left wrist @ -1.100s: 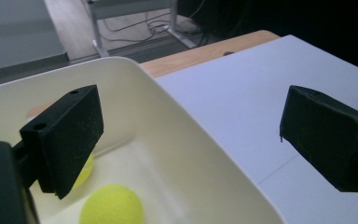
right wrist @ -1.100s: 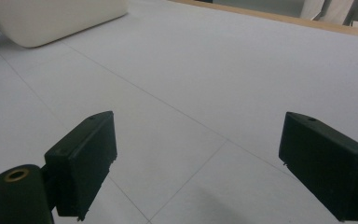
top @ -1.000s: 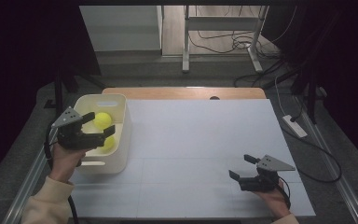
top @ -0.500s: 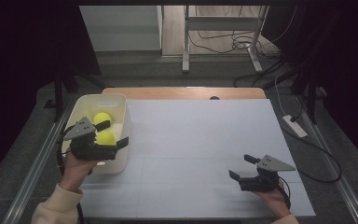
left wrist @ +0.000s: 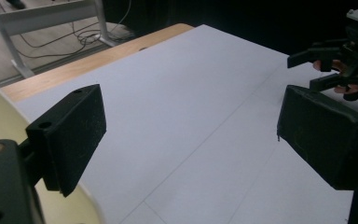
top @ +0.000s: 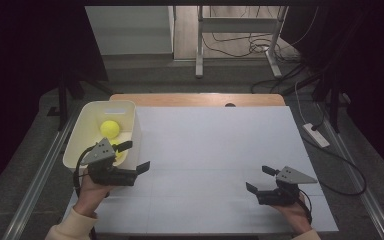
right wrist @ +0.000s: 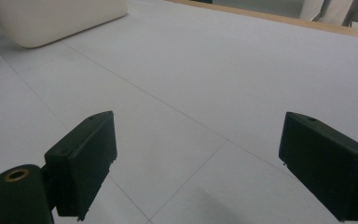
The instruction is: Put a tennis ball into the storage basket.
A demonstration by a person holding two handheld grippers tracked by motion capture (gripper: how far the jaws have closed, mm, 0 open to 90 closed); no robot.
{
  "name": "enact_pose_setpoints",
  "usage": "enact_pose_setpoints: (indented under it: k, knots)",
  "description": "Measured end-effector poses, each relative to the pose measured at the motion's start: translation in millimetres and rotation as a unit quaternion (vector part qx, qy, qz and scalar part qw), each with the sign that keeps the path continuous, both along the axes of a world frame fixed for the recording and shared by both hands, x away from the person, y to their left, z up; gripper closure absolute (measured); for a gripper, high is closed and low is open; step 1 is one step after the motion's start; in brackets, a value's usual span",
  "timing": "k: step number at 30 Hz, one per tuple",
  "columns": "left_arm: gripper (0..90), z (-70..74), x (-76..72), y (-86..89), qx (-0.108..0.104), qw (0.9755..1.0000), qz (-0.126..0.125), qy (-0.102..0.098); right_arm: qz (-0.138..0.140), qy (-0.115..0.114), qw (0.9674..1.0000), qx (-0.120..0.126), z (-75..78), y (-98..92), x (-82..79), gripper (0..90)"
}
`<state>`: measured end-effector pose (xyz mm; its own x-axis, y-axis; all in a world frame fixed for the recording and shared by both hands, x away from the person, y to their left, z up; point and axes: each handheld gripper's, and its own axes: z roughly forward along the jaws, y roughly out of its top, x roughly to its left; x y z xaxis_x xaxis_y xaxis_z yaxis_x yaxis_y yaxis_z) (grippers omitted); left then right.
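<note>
We hold the left gripper (top: 132, 156) over the near right corner of the cream bin (top: 82, 131), its fingers (left wrist: 70, 135) spread apart and gripping nothing; they have just been closing a little, with only bare white table (top: 215, 150) between them in the left gripper view. One finger hangs over the bin's rim, the other sits just beyond it, above the table. Behind these fingers, inside the bin, lies a yellow ball (top: 110, 129), and a second yellow ball (top: 118, 154) peeks out directly beneath them, partly hidden by the gripper. Our right gripper (top: 258, 179) rests low at the near right of the table, well apart from the bin, fingers (right wrist: 86, 158) wide and empty, pointing across the table toward the bin's outer wall.
</note>
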<state>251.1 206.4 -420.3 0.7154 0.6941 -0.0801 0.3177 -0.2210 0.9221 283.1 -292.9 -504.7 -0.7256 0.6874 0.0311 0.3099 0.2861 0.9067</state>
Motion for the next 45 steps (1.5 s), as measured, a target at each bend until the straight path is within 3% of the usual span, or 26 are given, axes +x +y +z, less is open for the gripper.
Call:
enact_pose_setpoints:
  k: [14,16,20,31,38,45]
  knots:
    - [9.5,-17.4,-9.0,-19.2,0.011,0.9993,-0.035,0.000,0.001,-0.002,1.0000,0.001,0.3,0.5,-0.4,11.2]
    - [10.3,-21.0,-12.0,-21.8,0.027,0.9991,-0.033,-0.010,0.001,-0.002,1.0000,0.001,0.6,0.3,-0.8,11.2]
    - [10.8,-26.1,-16.6,-25.1,0.032,0.9985,-0.042,-0.014,0.000,-0.003,1.0000,0.000,0.6,-0.2,-0.8,11.2]
    - [10.5,-56.0,-20.9,-30.4,0.034,0.9978,-0.056,0.010,0.001,-0.002,1.0000,0.001,0.1,-0.3,-0.6,11.2]
    - [10.0,-77.3,-18.9,-26.6,0.035,0.9978,-0.048,0.031,0.002,-0.001,1.0000,-0.002,-0.3,0.1,-0.9,11.2]
    - [9.9,-87.7,-16.9,-24.0,0.035,0.9977,-0.041,0.041,0.003,0.000,1.0000,0.000,-1.6,-0.1,-1.3,11.2]
